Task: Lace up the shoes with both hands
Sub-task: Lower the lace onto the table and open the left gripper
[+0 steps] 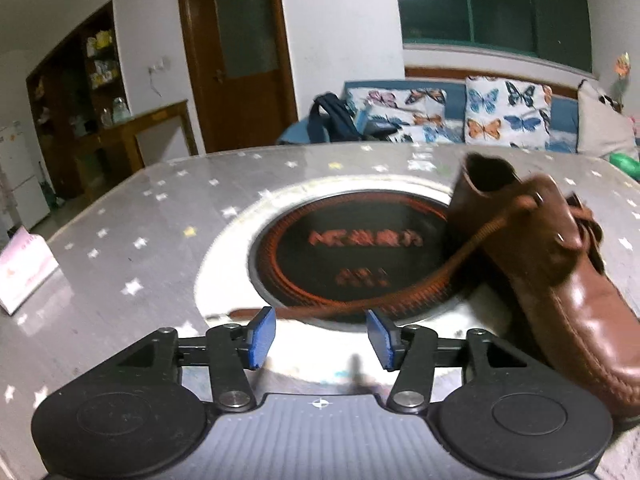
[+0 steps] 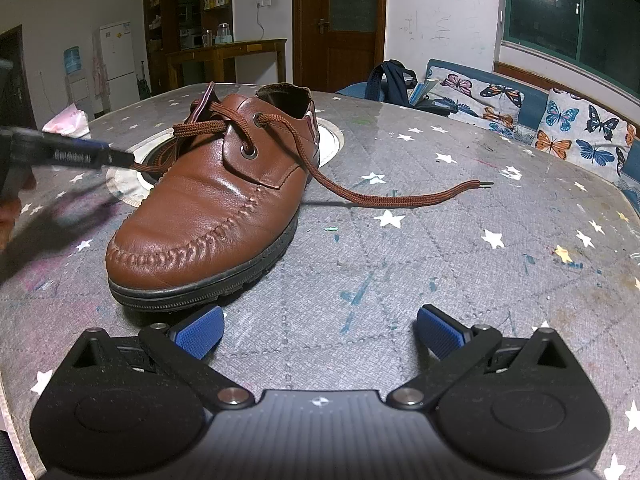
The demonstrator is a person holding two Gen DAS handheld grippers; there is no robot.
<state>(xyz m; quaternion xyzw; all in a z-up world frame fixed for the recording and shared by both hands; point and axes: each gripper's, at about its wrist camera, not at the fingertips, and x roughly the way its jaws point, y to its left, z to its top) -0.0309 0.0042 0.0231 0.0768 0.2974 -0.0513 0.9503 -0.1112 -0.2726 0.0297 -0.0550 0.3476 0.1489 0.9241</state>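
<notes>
A brown leather shoe (image 2: 208, 208) stands on the grey star-patterned tablecloth (image 2: 400, 280), toe toward the right wrist camera. Its brown lace (image 2: 400, 200) passes through the top eyelets, and one end trails loose across the cloth to the right. In the left wrist view the shoe (image 1: 560, 280) is at the right, and the other lace end (image 1: 440, 276) runs from an eyelet down to just beyond my left gripper (image 1: 321, 338). That gripper is open and its blue pads do not press the lace. My right gripper (image 2: 320, 334) stands wide open in front of the toe with nothing in it.
A round black hob with a silver rim (image 1: 348, 248) is set into the table behind the shoe. A pink packet (image 1: 24, 272) lies near the table's left edge. Beyond the table are a sofa with butterfly cushions (image 2: 560, 124) and a dark backpack (image 2: 388, 80).
</notes>
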